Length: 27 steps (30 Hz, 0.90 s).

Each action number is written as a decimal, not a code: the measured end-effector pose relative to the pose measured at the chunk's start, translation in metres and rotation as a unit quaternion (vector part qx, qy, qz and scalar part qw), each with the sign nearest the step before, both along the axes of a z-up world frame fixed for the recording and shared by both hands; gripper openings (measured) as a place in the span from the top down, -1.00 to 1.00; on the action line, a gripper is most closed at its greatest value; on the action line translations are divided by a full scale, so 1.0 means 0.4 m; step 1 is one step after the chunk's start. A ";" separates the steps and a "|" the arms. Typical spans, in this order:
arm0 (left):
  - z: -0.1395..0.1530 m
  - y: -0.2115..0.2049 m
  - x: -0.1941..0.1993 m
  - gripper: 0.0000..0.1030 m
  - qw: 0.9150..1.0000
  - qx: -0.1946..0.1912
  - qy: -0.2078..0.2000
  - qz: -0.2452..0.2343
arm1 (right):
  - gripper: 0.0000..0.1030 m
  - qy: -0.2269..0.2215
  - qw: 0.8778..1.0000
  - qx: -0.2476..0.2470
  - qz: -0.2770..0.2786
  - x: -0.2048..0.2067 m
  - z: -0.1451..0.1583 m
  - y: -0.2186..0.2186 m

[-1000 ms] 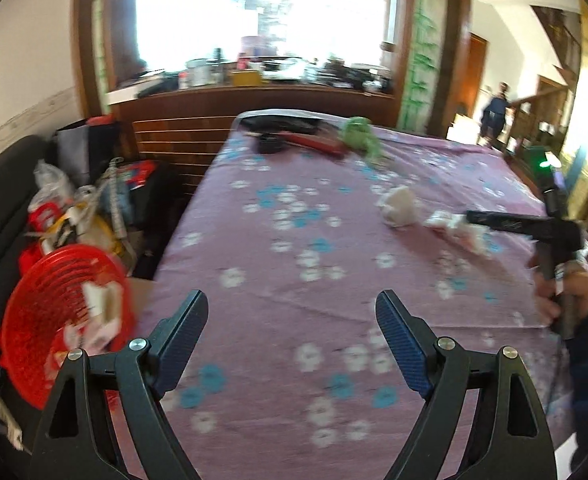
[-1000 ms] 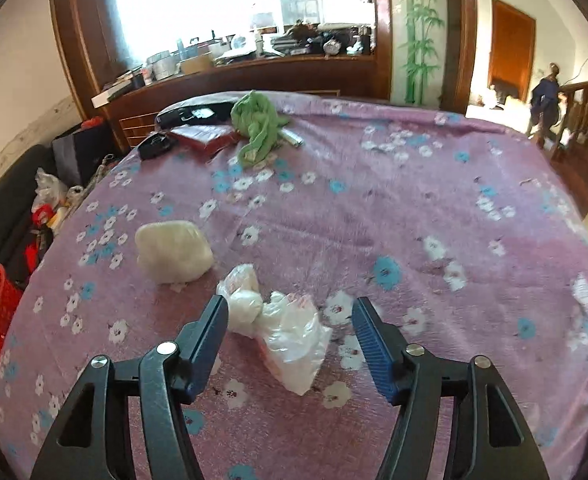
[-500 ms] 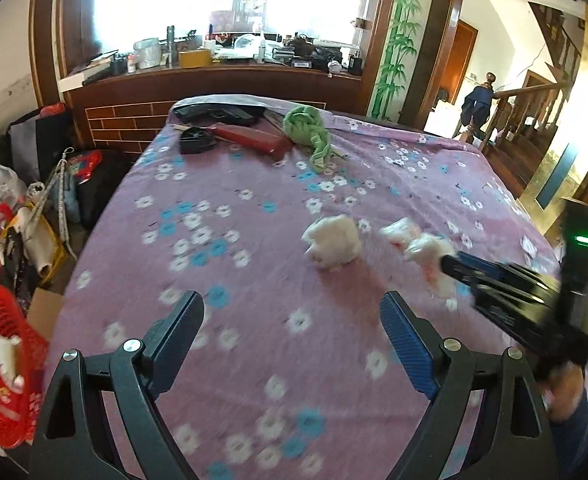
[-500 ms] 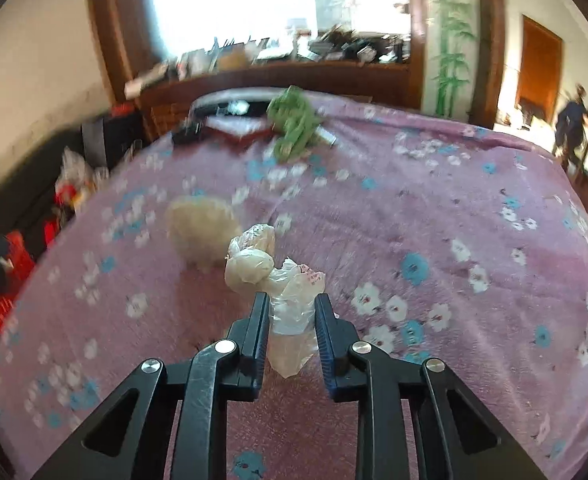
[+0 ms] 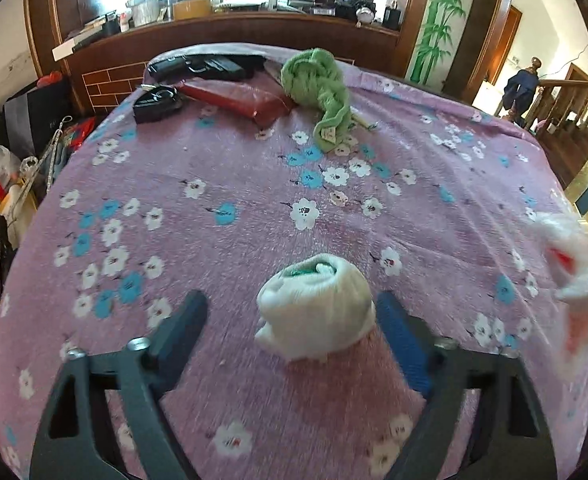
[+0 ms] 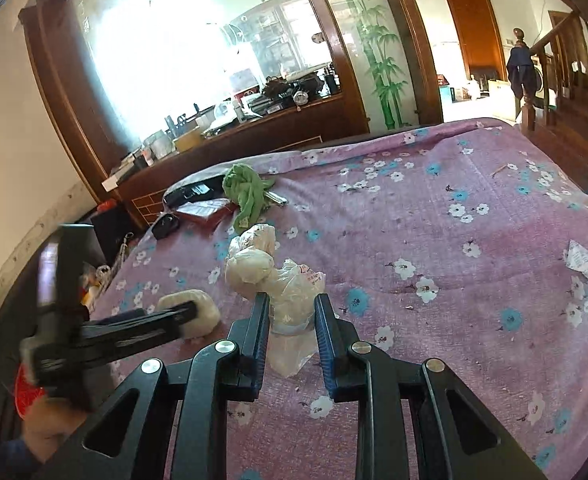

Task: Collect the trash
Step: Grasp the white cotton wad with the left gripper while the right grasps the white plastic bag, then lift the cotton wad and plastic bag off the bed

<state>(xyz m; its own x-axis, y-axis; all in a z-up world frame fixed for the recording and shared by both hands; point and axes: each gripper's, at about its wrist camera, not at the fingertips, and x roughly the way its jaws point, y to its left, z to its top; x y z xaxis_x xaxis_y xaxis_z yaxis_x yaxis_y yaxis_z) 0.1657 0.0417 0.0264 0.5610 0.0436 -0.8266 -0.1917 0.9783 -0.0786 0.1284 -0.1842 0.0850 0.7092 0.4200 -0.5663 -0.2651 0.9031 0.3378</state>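
Floral purple tablecloth [image 5: 254, 208]: rolled white wad [image 5: 313, 306], green showing inside.

Two tools [image 5: 290, 320] [image 6: 292, 320], one white wad [image 5: 315, 306], one knotted plastic bag [image 6: 290, 292], one green cloth [image 5: 321, 88]

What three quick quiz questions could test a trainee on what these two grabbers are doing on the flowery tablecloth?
1. True or false: the right gripper pinches a clear plastic bag.
2. What sits between the closing fingers of the left gripper?
3. Which lies at the table's far end: A green cloth, B blue cup?

Key: 1 true; 2 white paper wad, not yet clamped; 3 A.
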 end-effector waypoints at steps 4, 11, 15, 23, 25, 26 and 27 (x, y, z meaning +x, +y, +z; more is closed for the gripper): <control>-0.014 -0.002 0.001 0.21 1.000 -0.024 -0.004 -0.020 | 0.53 -0.002 1.000 0.002 0.006 -0.006 0.004 0.007; 0.018 0.010 -0.110 0.31 0.999 -0.006 -0.039 -0.034 | 0.53 -0.010 0.999 -0.020 0.023 -0.022 -0.004 0.045; 0.040 0.039 -0.223 0.31 0.997 0.025 -0.072 -0.026 | 0.53 -0.015 0.998 -0.042 0.047 -0.041 -0.013 0.091; 0.048 0.079 -0.310 0.30 0.989 0.072 -0.126 0.013 | 0.52 -0.035 0.992 -0.073 0.101 -0.091 -0.029 0.182; 0.049 0.083 -0.311 0.30 0.988 0.075 -0.133 0.017 | 0.52 -0.034 0.990 -0.080 0.108 -0.096 -0.037 0.195; 0.048 0.081 -0.314 0.30 0.987 0.078 -0.136 0.017 | 0.52 -0.033 0.990 -0.082 0.109 -0.097 -0.039 0.200; 0.049 0.080 -0.315 0.30 0.986 0.084 -0.140 0.017 | 0.52 -0.033 0.990 -0.084 0.112 -0.097 -0.042 0.203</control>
